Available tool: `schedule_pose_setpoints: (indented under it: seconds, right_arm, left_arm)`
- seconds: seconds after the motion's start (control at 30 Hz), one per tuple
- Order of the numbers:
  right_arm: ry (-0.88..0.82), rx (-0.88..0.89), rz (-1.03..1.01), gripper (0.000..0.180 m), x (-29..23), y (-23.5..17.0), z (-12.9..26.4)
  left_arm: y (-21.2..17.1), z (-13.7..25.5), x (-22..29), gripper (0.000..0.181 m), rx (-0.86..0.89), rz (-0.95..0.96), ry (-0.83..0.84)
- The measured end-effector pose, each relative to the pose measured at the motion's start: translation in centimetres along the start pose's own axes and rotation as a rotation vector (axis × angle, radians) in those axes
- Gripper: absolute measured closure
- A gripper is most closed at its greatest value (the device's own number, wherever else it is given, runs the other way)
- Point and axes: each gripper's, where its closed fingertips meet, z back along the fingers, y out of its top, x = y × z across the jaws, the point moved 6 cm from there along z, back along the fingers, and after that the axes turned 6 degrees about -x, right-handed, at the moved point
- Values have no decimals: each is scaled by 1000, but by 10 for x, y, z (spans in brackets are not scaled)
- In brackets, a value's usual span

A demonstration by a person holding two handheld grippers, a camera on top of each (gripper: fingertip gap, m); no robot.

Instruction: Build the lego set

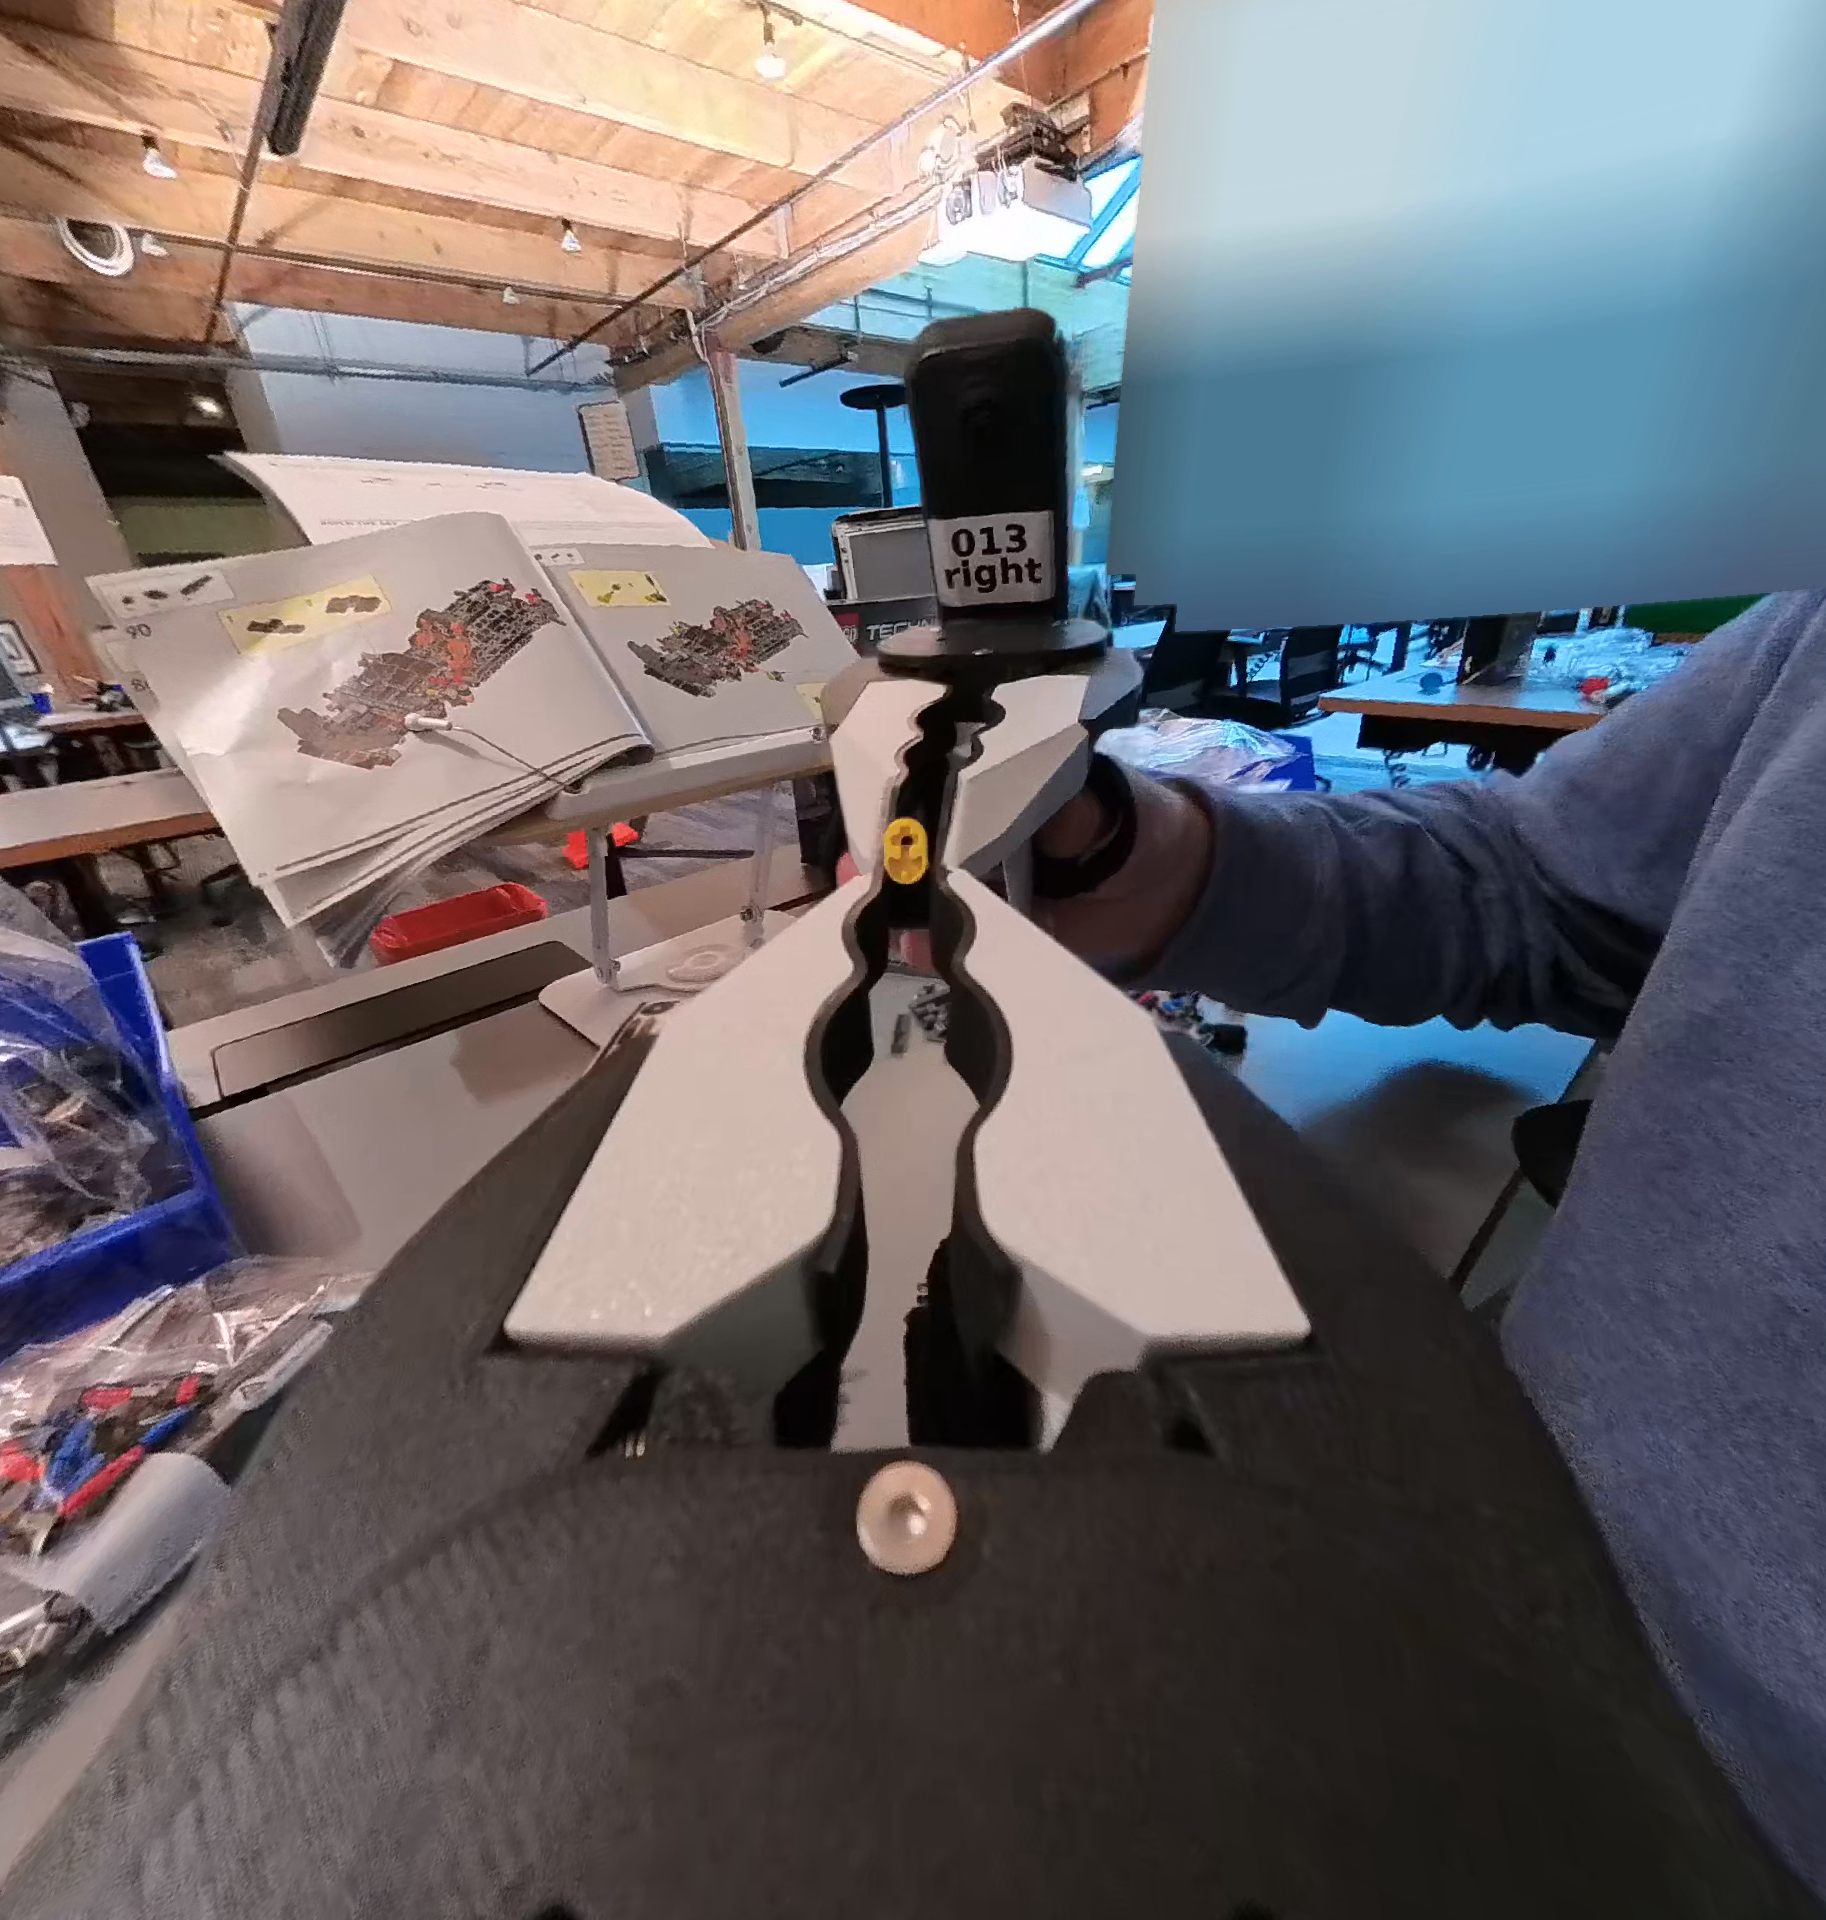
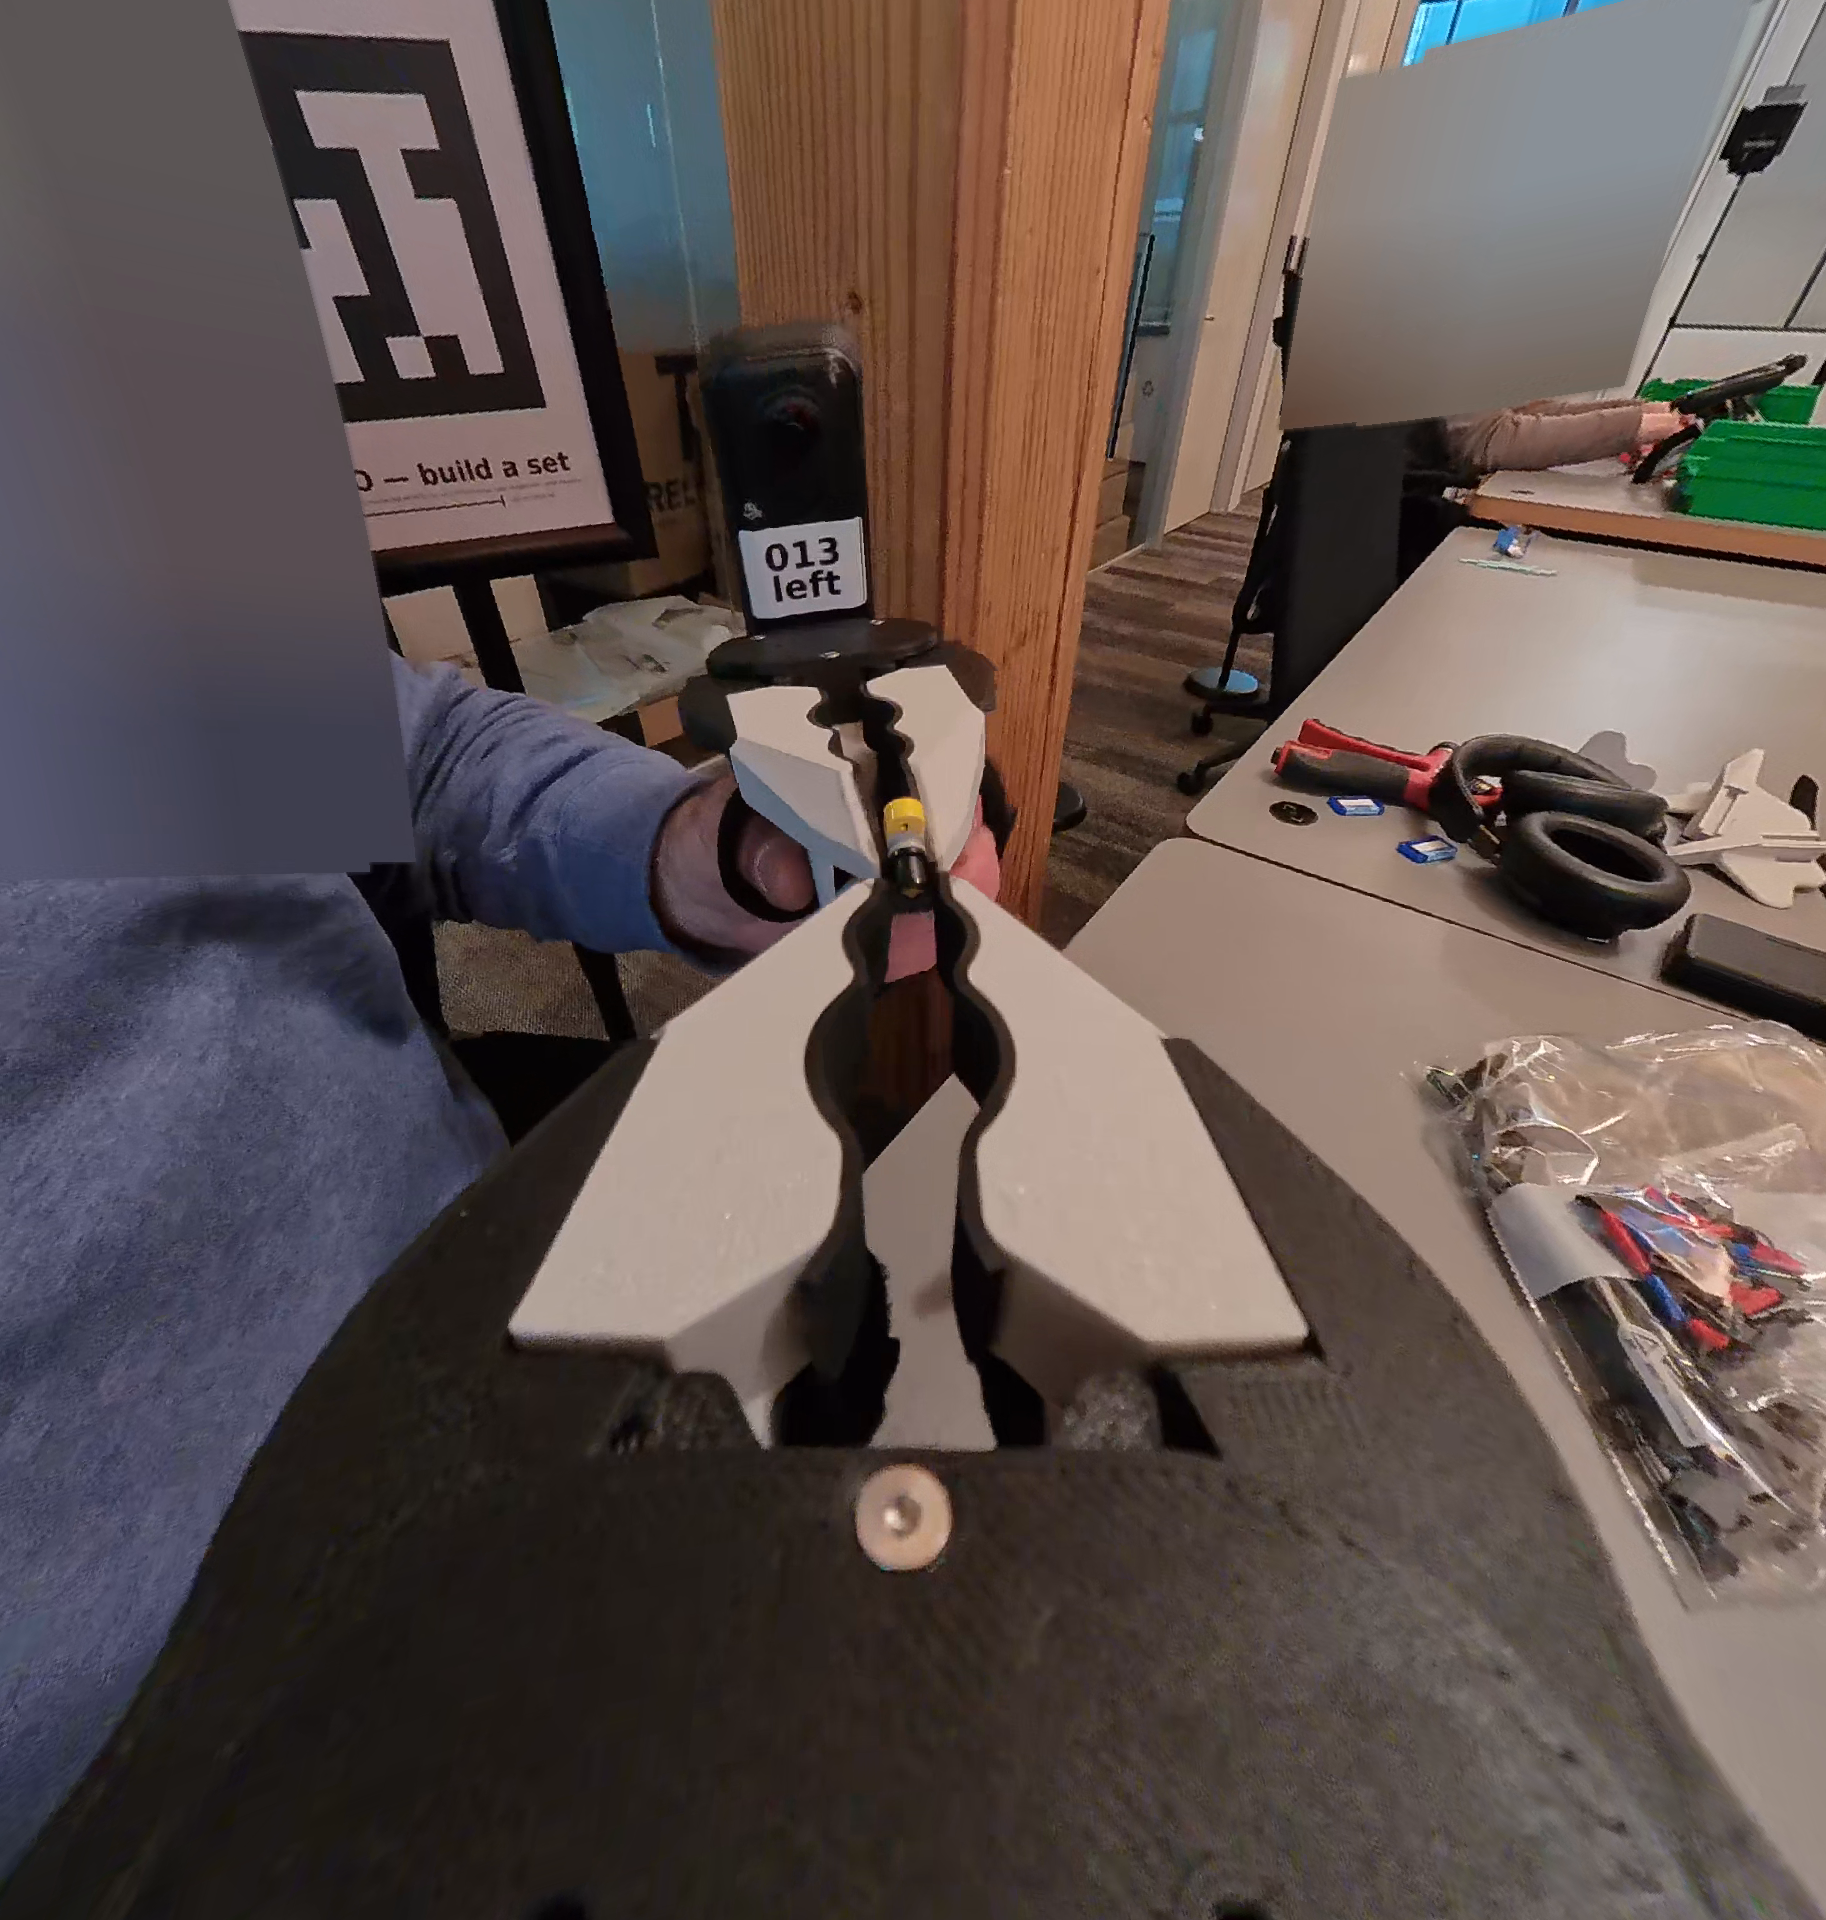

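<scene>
My two grippers meet tip to tip, raised above the grey table (image 2: pixel 1252 1049). A small Lego piece, a yellow bush (image 1: pixel 904 847) on a black pin (image 1: pixel 910 906), is pinched where the tips meet. It also shows in the right wrist view (image 2: pixel 903 821). My left gripper (image 1: pixel 904 883) is closed to a narrow gap on it, and so is my right gripper (image 2: pixel 904 894). The right gripper (image 1: pixel 917 826) faces me in the left wrist view, and the left gripper (image 2: pixel 893 831) faces me in the right wrist view. A hand holds each.
An open instruction booklet (image 1: pixel 421 665) stands on a stand at the back left. A blue bin (image 1: pixel 130 1205) and bags of parts (image 1: pixel 78 1434) lie left, with another bag (image 2: pixel 1667 1299) on the right. A wooden post (image 2: pixel 940 416), headphones (image 2: pixel 1574 831) and a phone (image 2: pixel 1771 977) are beyond. The tips of both grippers are at nearly the same place.
</scene>
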Motion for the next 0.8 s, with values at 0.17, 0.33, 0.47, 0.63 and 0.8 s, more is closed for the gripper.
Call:
schedule_pose_setpoints:
  seconds: [0.17,0.33,0.47,0.63,0.8]
  right_arm:
    - [32,9,-20,175,-4,1,-2]
    - [-1,-28,12,176,-4,-2,2]
    - [-47,-123,63,176,2,-15,7]
    - [-71,-329,199,176,4,-53,5]
    - [-91,-505,288,176,19,-101,-11]
  left_arm:
    - [6,-1,5,176,-16,-75,9]
    - [2,-5,4,176,-23,-63,-8]
    - [-8,-6,-1,168,-104,-59,9]
    - [-30,6,-38,161,-240,53,37]
    - [-73,5,-78,159,-471,147,17]
